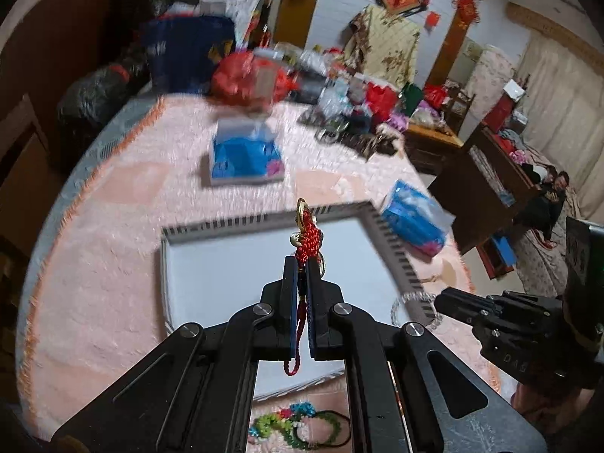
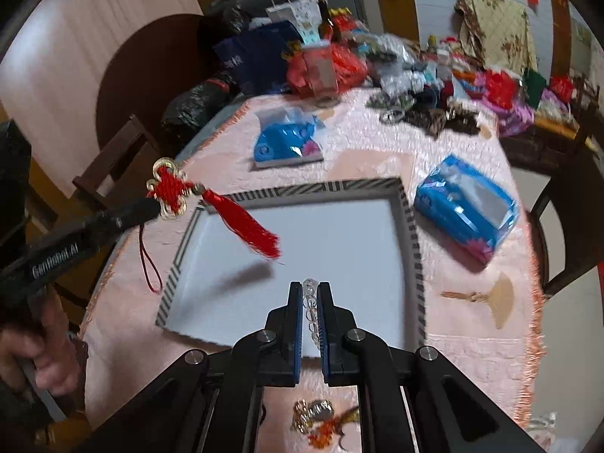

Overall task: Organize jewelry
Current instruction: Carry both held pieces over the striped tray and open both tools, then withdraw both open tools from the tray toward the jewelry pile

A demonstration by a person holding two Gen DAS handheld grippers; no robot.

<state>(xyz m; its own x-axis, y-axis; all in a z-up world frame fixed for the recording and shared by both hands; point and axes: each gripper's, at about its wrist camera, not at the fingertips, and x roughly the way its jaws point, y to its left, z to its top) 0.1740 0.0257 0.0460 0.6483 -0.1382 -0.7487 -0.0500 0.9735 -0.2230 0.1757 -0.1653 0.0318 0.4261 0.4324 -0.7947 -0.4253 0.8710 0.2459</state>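
My left gripper point(image 1: 301, 264) is shut on a red Chinese-knot ornament point(image 1: 306, 232) with gold rings, held over a white tray with a striped rim point(image 1: 264, 222). In the right wrist view the same ornament point(image 2: 171, 188) hangs from the left gripper point(image 2: 153, 204) above the tray's left edge point(image 2: 177, 264), its red tassel point(image 2: 251, 228) swinging out over the tray. My right gripper point(image 2: 309, 288) is shut on a clear bead bracelet point(image 2: 310, 304) above the tray's near part. The left wrist view shows that bracelet point(image 1: 409, 296) at the right gripper point(image 1: 439, 298).
Two blue tissue packs point(image 2: 288, 141) point(image 2: 466, 204) lie on the pink tablecloth beyond and to the right of the tray. A small fan-shaped item point(image 2: 498, 296) lies right of it. Beaded bracelets point(image 1: 298, 426) and gold trinkets point(image 2: 321, 419) lie near the front. Bags and clutter crowd the far side.
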